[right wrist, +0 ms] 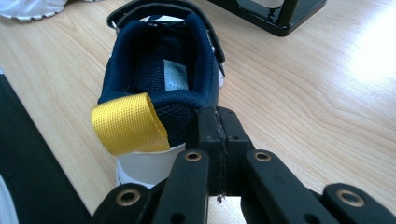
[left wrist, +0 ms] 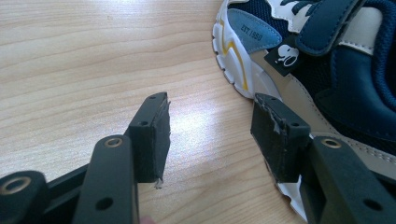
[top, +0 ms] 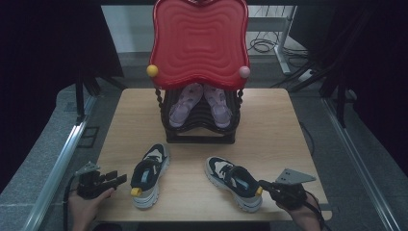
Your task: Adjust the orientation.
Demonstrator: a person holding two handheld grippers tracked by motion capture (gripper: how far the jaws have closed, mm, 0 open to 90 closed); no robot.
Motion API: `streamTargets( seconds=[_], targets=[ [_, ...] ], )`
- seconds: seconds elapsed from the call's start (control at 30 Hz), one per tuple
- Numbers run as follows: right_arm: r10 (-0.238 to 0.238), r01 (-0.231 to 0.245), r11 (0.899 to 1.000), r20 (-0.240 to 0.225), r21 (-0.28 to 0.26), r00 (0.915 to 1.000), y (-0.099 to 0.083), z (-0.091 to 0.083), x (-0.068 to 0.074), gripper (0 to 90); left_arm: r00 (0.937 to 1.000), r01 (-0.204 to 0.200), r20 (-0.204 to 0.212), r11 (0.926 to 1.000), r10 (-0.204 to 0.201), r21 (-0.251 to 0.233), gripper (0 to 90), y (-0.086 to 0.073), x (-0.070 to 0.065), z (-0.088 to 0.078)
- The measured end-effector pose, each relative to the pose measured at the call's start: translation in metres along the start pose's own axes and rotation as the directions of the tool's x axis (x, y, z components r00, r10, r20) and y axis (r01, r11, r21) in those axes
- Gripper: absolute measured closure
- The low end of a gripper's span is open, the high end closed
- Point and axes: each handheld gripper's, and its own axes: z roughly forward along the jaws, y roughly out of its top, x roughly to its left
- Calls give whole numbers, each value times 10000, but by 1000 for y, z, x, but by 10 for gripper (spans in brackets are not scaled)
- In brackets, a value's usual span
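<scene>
Two navy and white sneakers lie on the wooden table (top: 269, 125). The left sneaker (top: 150, 174) (left wrist: 327, 70) has its heel toward me, and my left gripper (top: 122, 179) (left wrist: 210, 105) stands open just left of it, with bare table between its pads. One of its pads (left wrist: 275, 135) sits close beside that sneaker's white sole. The right sneaker (top: 234, 182) (right wrist: 159, 60) points away and to the left. My right gripper (top: 263, 184) (right wrist: 218, 126) is shut, pads pressed together, with its tips at the heel collar beside the yellow pull tab (right wrist: 126, 123).
A black shoe rack (top: 199, 130) with a red wavy top (top: 199, 41) stands at the table's back middle, and its base (right wrist: 275, 14) lies beyond the right sneaker. A pair of pink shoes (top: 185, 103) rests inside it. The table's near edge is close below both sneakers.
</scene>
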Motion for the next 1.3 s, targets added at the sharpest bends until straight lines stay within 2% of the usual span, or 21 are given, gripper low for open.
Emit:
streamTargets(
  seconds=[0.4, 0.77, 1.3],
  targets=[
    [55, -58, 9999, -340, -87, 9994, -3, -3, 4, 900, 10000, -1, -15, 10000, 1, 1, 473, 0, 0, -1],
    [-110, 109, 9999, -442, -31, 9990, -1, 2, 9, 895, 10000, -13, 5, 10000, 13, 15, 473, 0, 0, 0],
    [382, -377, 9987, 157, -347, 9991, -1, -3, 2, 883, 10000, 1, -7, 9999, -1, -132, 473, 1, -1, -2]
  ],
)
